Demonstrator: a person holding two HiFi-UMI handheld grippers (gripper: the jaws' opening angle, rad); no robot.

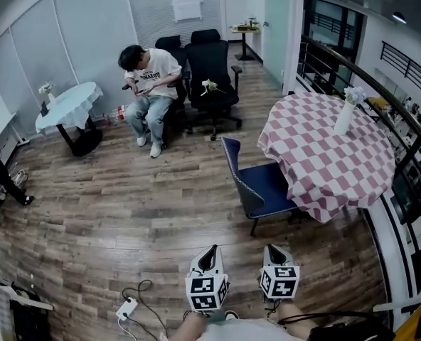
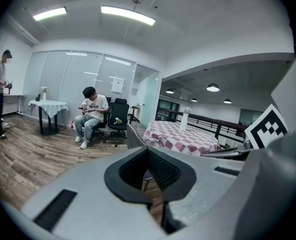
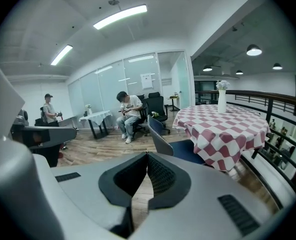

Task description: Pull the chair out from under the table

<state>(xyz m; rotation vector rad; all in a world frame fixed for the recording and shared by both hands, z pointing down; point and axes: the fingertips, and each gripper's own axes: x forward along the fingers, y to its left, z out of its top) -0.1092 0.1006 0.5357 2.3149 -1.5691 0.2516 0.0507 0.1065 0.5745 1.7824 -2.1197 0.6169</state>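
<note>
Two grippers face the blue chair (image 1: pixel 257 187), its seat tucked under the edge of the round checked-cloth table (image 1: pixel 324 163). The step likely calls for parting the jaws, taking the backrest (image 1: pixel 233 163) squarely at its top edge and drawing straight back, so the table and its white vase (image 1: pixel 344 117) stay put. The left gripper (image 1: pixel 209 251) and right gripper (image 1: pixel 273 250), well short of the chair above the wood floor (image 1: pixel 125 212), are both clenched tight on nothing.
</note>
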